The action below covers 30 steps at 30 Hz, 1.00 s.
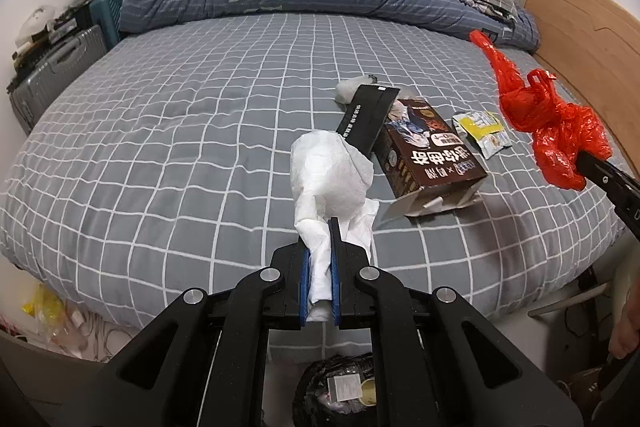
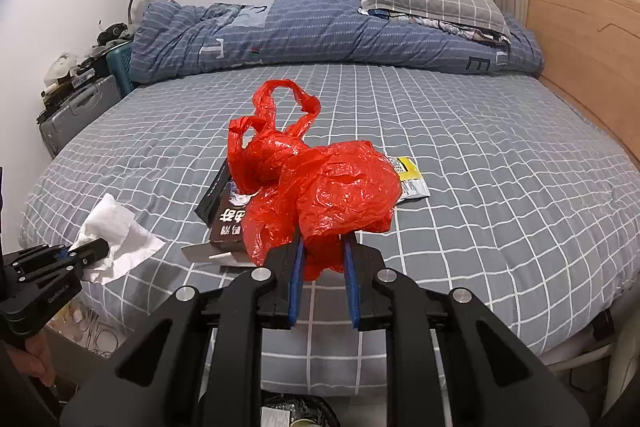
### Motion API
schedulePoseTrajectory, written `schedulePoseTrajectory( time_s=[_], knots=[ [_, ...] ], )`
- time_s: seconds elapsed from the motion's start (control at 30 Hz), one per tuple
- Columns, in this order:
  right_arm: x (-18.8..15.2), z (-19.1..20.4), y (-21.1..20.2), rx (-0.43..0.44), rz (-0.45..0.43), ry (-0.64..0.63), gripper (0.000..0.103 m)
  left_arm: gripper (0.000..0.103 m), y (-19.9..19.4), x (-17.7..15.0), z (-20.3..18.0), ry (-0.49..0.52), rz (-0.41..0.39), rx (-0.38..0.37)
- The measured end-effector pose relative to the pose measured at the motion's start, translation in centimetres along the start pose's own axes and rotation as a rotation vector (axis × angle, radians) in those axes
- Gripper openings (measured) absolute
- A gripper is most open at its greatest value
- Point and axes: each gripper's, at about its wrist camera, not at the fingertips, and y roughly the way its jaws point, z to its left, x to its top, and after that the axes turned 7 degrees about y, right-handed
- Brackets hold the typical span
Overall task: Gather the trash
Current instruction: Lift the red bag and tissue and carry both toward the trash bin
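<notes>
The left hand-held gripper (image 1: 320,247) has its blue pads pressed together on a crumpled white tissue (image 1: 332,179), which stands up out of the jaws and hangs above the bed (image 1: 160,131), not lying on it. The right hand-held gripper (image 2: 323,255) is clamped on a bunch of the red plastic bag (image 2: 320,187); the jaws stand a little apart only because the bunched plastic fills the gap, and the bag's handles flop out in front, clear of the sheet. So two pieces of trash are already picked up, one in each hand, but neither is thrown away yet. Directly below both grippers, at the foot of the bed, the mouth of a bin lined with a black bag (image 1: 340,387) is visible, with some packaging already inside, and I judge this is where the tissue and the red bag should go next. Further out on the checked sheet more trash is waiting: the brown snack box (image 1: 432,163) lying on its side with its flap open, a black sleeve (image 1: 368,115) propped against it, a small yellow and white sachet (image 1: 482,131) just beside the box, and a pale wad (image 1: 352,89) behind the sleeve, too small to identify. In my judgement the task is somewhere in the middle, with at least four items left on the bed.
</notes>
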Motion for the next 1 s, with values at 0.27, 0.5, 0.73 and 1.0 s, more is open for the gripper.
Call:
schedulePoseTrajectory(
  time_s=[0.27,0.5,0.73,1.0],
  knots=[
    [-1.1,0.3,-1.6,0.005,0.001,-0.005,0.017,0.007,-1.3,-1.1,-0.6,-0.001,-0.001,-0.018],
    [-2.6,0.7,-2.9,0.004,0.008,-0.008,0.017,0.007,-2.7,-2.1,-1.2,-0.008,-0.018,-0.033],
    [-4.1,0.6,-4.3,0.006,0.012,-0.002,0.017,0.007,-3.8,-3.6,-1.2,-0.022,-0.018,-0.034],
    [-5.5,0.8,-5.8,0.011,0.024,0.005,0.017,0.007,-4.8,-5.6,-2.0,-0.013,-0.005,-0.047]
  ],
)
